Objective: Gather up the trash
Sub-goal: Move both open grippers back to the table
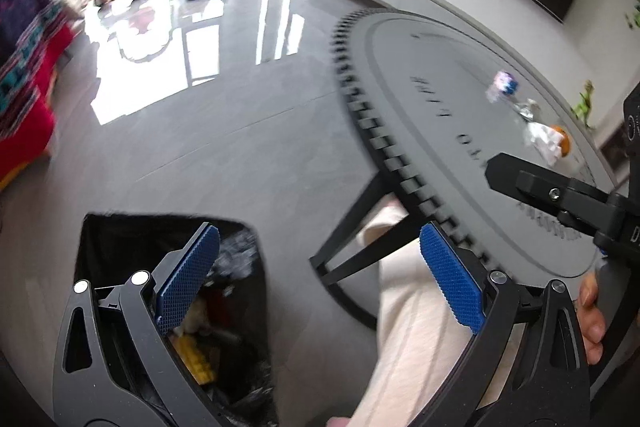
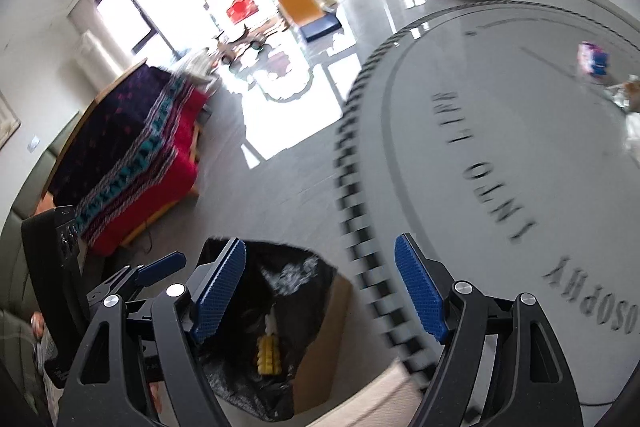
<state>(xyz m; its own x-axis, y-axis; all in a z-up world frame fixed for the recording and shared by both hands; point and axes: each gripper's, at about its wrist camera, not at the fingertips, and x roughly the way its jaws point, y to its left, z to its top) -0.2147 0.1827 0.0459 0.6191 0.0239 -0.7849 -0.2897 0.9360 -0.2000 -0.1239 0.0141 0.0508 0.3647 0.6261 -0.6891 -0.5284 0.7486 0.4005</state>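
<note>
Trash (image 1: 544, 141) lies on the tabletop (image 1: 460, 115), well ahead of both hand-held grippers, left (image 1: 320, 277) and right (image 2: 320, 291), each spread and empty. Crumpled wrappers look light and soft; pinch a raised fold.

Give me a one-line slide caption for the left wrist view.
Open, empty left gripper above the black-lined trash bin, beside the round grey table with leftover wrappers.

floor (image 1: 248, 131): glossy tile | table (image 2: 520, 155): smooth matt | bin liner (image 2: 280, 307): shiny plastic
</note>
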